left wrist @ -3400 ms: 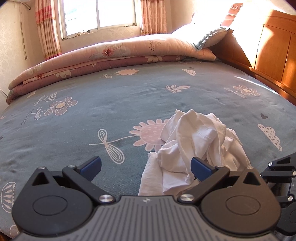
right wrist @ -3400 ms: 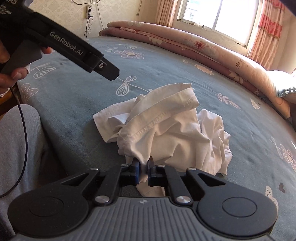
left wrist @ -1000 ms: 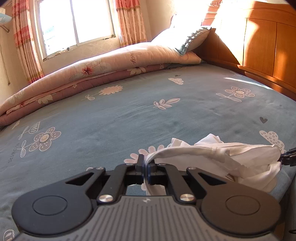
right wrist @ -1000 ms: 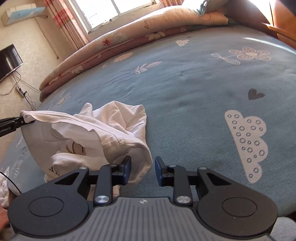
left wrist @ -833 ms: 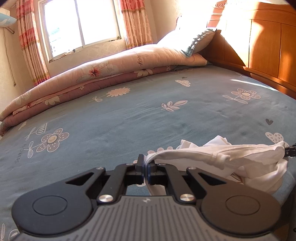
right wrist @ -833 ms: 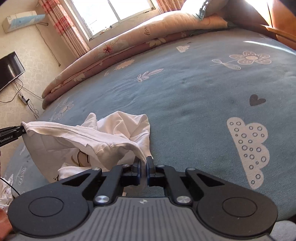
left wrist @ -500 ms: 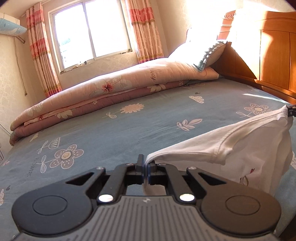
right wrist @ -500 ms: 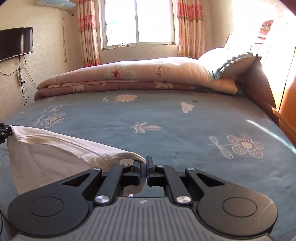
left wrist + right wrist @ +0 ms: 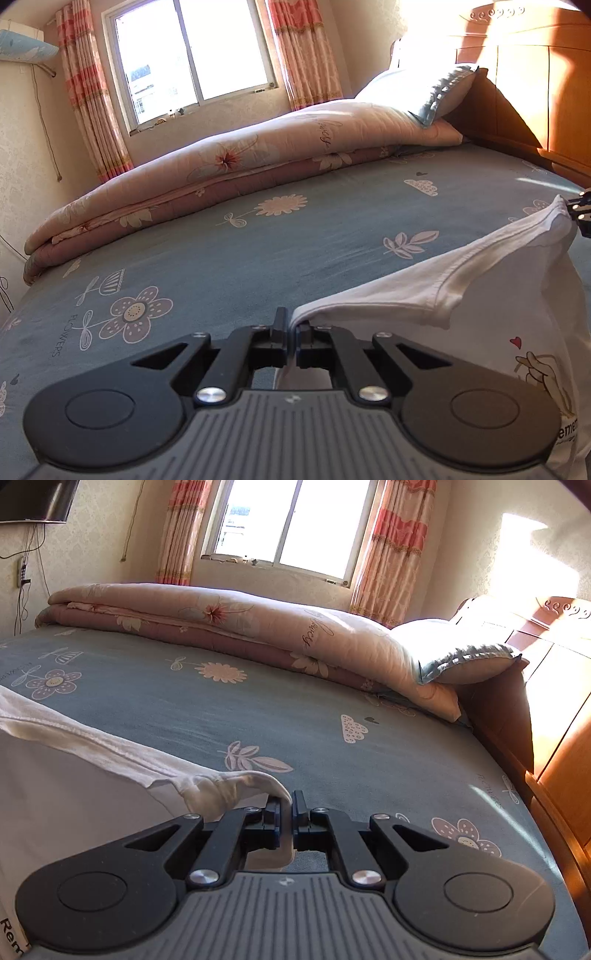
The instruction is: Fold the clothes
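Observation:
A white T-shirt (image 9: pixel 509 295) with a small printed drawing and a red heart hangs in the air above the bed, stretched between both grippers. My left gripper (image 9: pixel 290 332) is shut on one corner of its upper edge. At the right edge of the left wrist view, the tip of my right gripper (image 9: pixel 580 211) pinches the other corner. In the right wrist view my right gripper (image 9: pixel 286 814) is shut on the bunched white T-shirt (image 9: pixel 74 790), which trails off to the left. The shirt's lower part is hidden.
The bed has a blue-grey sheet (image 9: pixel 258 251) with flower prints. A folded pink quilt (image 9: pixel 229 166) lies along its far side, a pillow (image 9: pixel 424 92) at the wooden headboard (image 9: pixel 535 85). A window with curtains (image 9: pixel 291 520) is behind; a wall television (image 9: pixel 33 500) at upper left.
Both grippers have risen further with the T-shirt, lifting it off the bed and spreading it between them. The right gripper closed on it about 0.8 s ago.

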Demonstrator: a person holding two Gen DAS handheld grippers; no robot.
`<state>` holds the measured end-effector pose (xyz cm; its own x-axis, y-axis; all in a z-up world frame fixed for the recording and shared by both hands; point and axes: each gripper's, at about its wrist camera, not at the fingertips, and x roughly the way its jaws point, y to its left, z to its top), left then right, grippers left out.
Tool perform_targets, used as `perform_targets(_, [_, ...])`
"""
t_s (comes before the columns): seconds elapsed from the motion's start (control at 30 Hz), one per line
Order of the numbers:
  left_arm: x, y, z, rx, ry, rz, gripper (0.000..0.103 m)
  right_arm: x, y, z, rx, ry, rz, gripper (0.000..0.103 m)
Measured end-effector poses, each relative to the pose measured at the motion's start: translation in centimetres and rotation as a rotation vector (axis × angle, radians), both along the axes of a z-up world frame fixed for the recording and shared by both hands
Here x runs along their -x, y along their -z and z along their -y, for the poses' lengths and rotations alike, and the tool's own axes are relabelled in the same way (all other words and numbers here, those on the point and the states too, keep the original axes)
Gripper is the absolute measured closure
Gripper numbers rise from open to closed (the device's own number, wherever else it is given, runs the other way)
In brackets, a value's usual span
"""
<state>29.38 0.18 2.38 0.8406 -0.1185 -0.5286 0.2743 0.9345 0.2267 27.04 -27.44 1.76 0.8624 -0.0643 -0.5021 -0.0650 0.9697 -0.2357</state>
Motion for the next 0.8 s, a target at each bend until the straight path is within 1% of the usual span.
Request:
perform_targets(0.17, [-4.8, 1.4, 1.9, -0.083, 0.008, 0.0, 0.101, -5.4, 2.1, -0.5, 0.072, 0.018, -0.057, 0.096])
perform_targets(0.27, [-8.0, 2.4, 2.7, -0.092, -0.014, -0.021, 0.1, -9.4, 2.9, -0.7, 0.114, 0.039, -0.07, 0.096])
perform_targets(0.4, [-12.3, 4.0, 3.6, -0.102, -0.046, -0.052, 0.1, -14.3, 3.9, -1.4, 0.204, 0.068, -0.048, 0.096])
perform_targets(0.43, [-13.4, 4.3, 3.8, -0.105, -0.054, -0.06, 0.1, -15.4, 4.2, -1.5, 0.213, 0.07, -0.044, 0.096])
perform_targets(0.5, [-14.8, 5.3, 3.9, -0.109, -0.074, -0.066, 0.099, -17.3, 4.9, -1.7, 0.215, 0.08, -0.046, 0.096])
perform_targets(0.63, [-17.0, 7.2, 3.7, -0.108, -0.114, -0.083, 0.099, -20.4, 7.4, -2.6, 0.216, 0.084, -0.07, 0.096])
perform_targets(0.7, [-18.1, 8.2, 3.6, -0.102, -0.127, -0.112, 0.099, -21.4, 8.7, -3.1, 0.229, 0.08, -0.077, 0.096])
perform_targets(0.8, [-19.4, 10.1, 3.3, -0.097, -0.136, -0.162, 0.099, -22.3, 10.5, -3.1, 0.189, 0.076, -0.121, 0.096])
